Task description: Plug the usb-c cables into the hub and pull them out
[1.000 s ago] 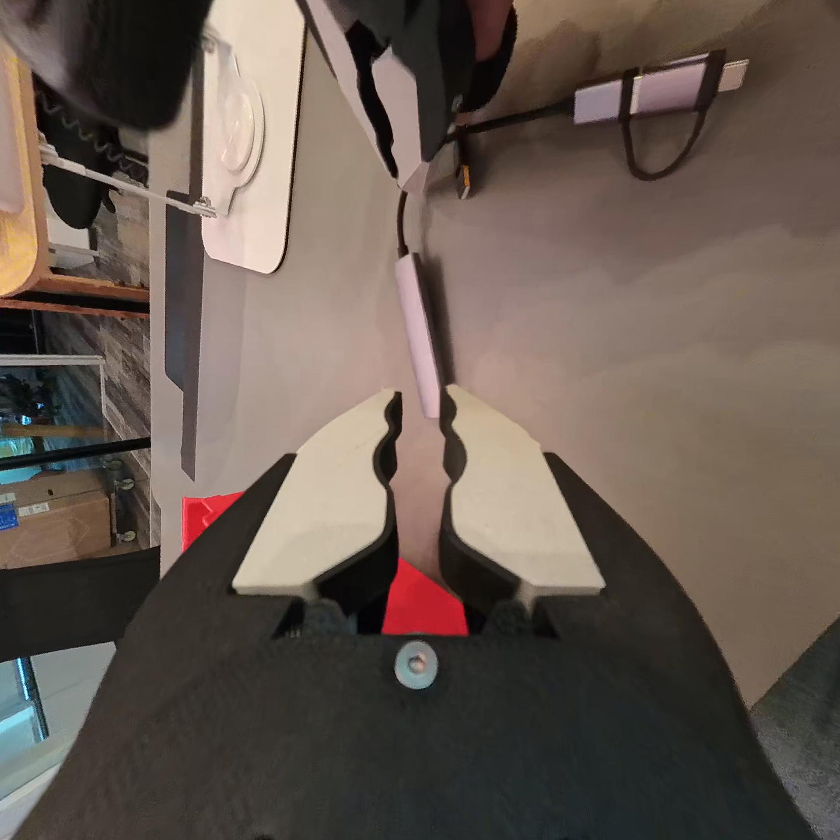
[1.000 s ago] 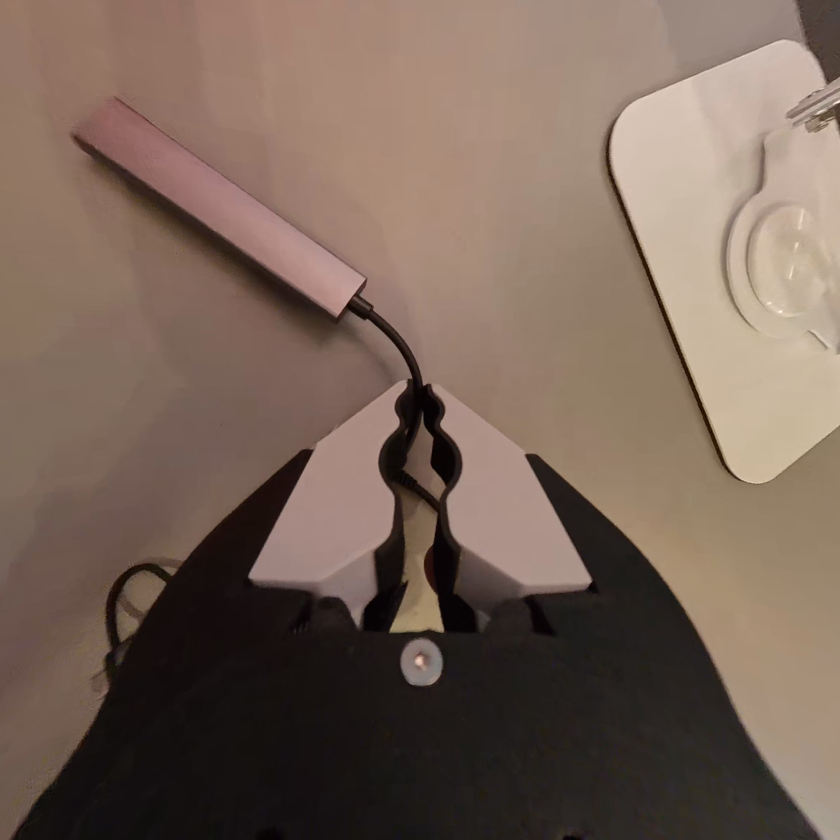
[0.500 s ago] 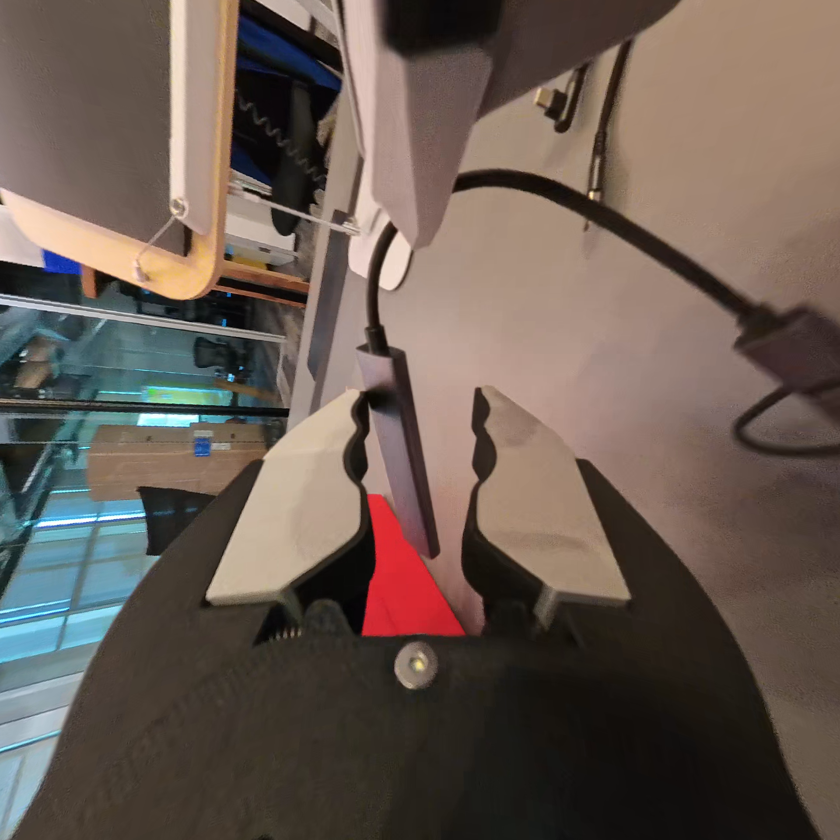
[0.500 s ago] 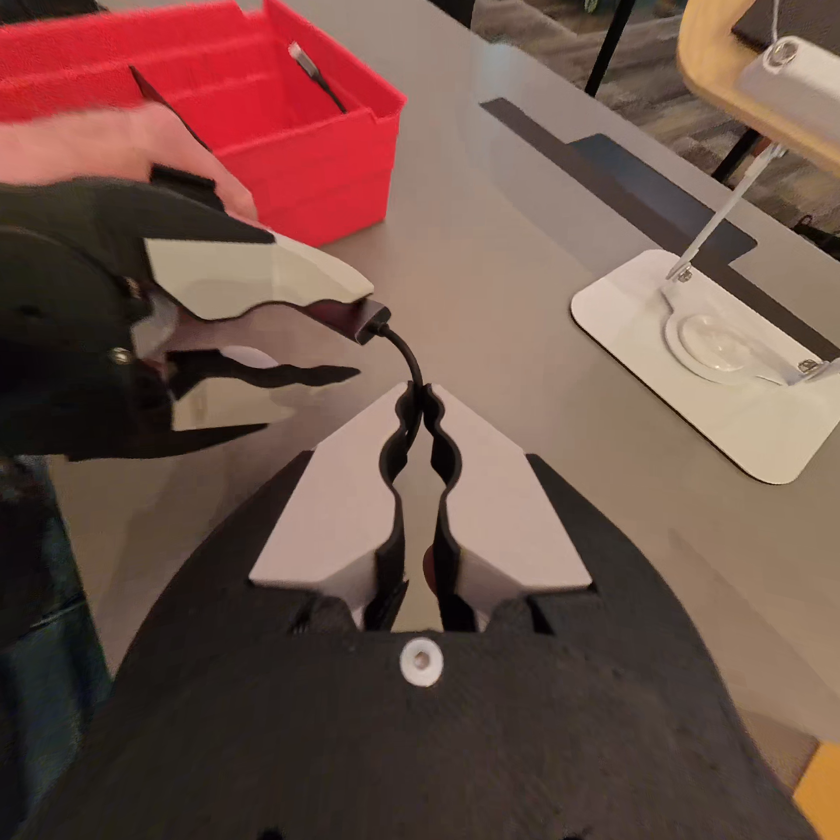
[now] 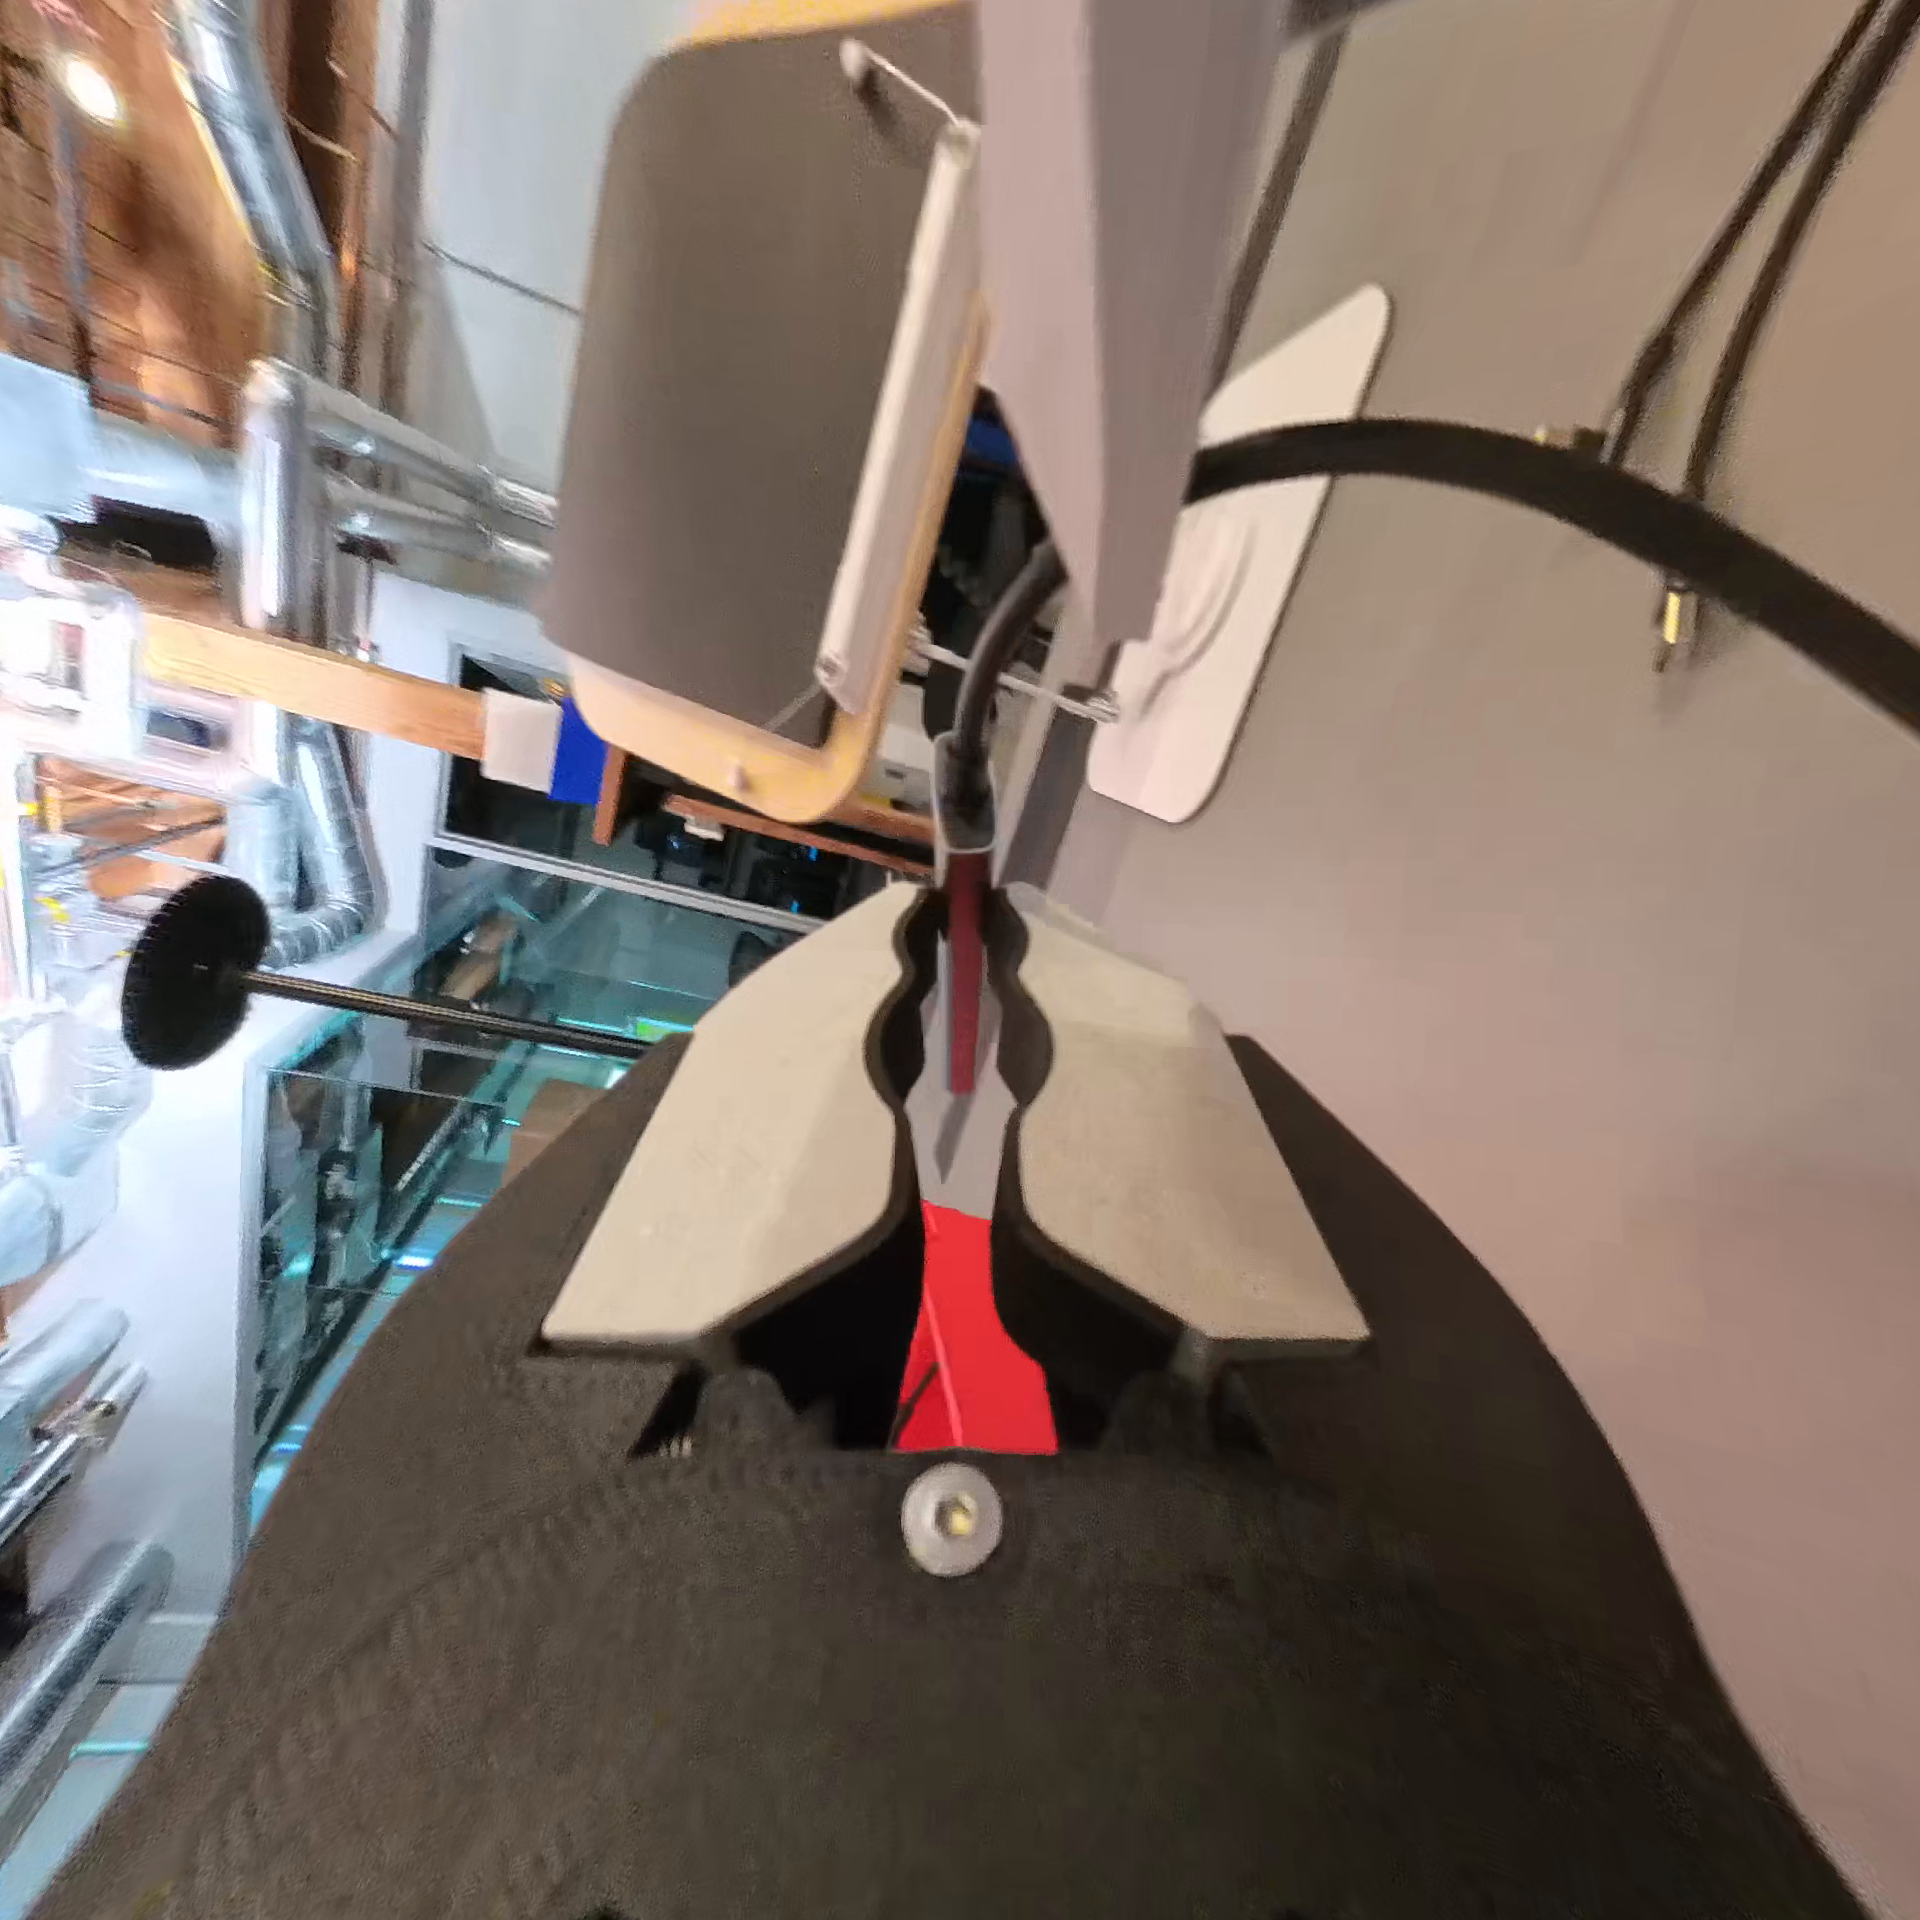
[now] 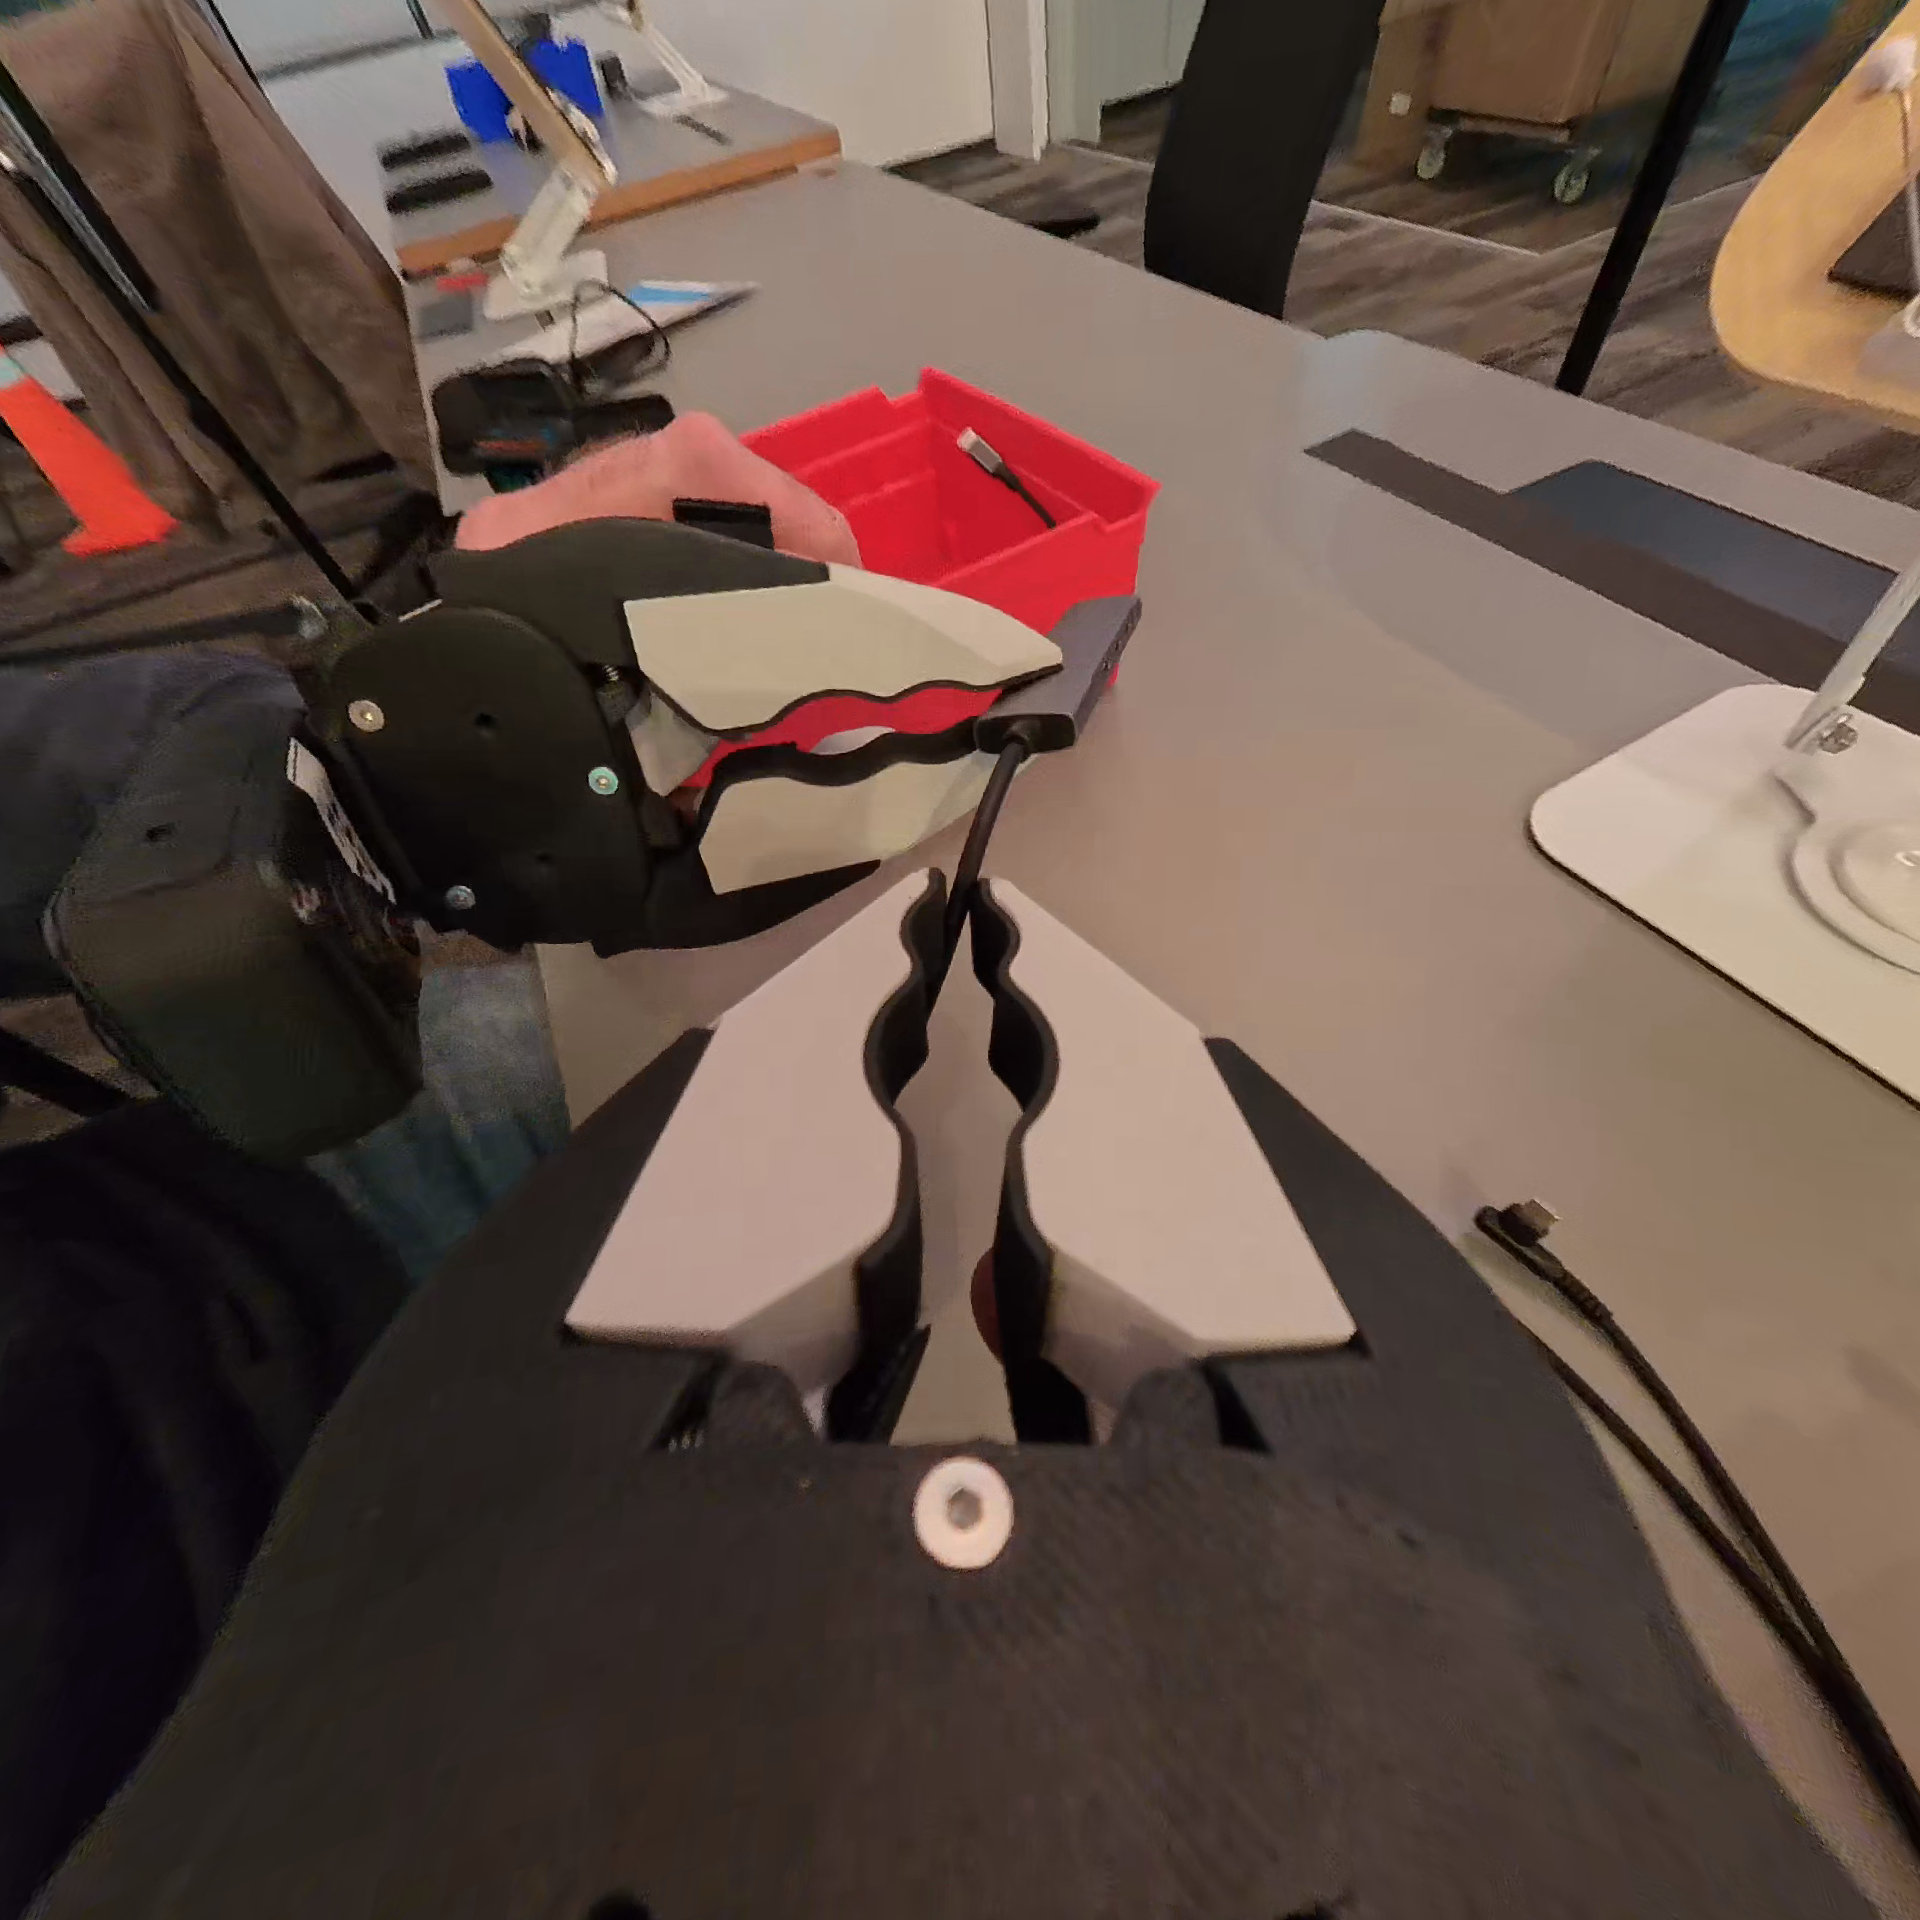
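Left gripper (image 6: 1023,707) clamps the hub (image 6: 1081,665) above the table (image 6: 1299,831); right gripper (image 6: 951,904) pinches the hub's cable (image 6: 987,800).

The setting looks like a workshop or lab inside an open office space. A broad grey worktop (image 6: 1299,582) carries a red compartment bin (image 6: 997,499) and a white stand base (image 6: 1704,862). Behind it a second bench (image 6: 644,156) holds cables, papers and small parts. An orange traffic cone (image 6: 78,468) stands on the floor, and a wheeled cart (image 6: 1496,94) sits on wood-look flooring. The left wrist view shows exposed silver ducting (image 5: 312,831) and glass partitions (image 5: 436,1049).
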Demonstrator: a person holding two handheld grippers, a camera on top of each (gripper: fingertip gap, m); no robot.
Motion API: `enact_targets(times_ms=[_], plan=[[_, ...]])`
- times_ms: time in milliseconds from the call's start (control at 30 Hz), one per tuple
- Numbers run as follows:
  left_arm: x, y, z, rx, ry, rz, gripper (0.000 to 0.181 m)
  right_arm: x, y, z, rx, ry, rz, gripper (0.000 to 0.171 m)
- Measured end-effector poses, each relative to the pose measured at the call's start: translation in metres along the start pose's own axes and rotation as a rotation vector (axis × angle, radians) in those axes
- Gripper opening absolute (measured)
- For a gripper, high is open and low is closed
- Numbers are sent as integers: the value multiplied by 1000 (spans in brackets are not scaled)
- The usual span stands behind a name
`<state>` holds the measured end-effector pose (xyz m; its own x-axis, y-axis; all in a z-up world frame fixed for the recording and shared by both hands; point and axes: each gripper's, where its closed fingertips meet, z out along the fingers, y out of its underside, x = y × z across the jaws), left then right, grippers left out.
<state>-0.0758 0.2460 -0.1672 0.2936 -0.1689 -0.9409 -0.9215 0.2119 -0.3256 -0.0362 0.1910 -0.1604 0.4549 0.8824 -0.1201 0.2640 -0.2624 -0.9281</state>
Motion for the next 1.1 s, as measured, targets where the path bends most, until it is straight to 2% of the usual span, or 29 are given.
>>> enact_targets(times_ms=[133,367,900,1033,1100], plan=[[-18,-12,-7,70,-74,55,9,-11,-11,-8,47,-53,47,0],[-26,-21,-11,102,-138,82,12,-31,-20,-9,84,-67,59,0],[-38,-36,-22,188,-229,105,10,-55,-15,-4,87,-178,152,0],[-39,-38,-25,203,-218,113,8,-59,-15,-3,88,-198,144,2],[-39,-40,-27,215,-221,116,8,-59,-15,-4,90,-196,116,12]])
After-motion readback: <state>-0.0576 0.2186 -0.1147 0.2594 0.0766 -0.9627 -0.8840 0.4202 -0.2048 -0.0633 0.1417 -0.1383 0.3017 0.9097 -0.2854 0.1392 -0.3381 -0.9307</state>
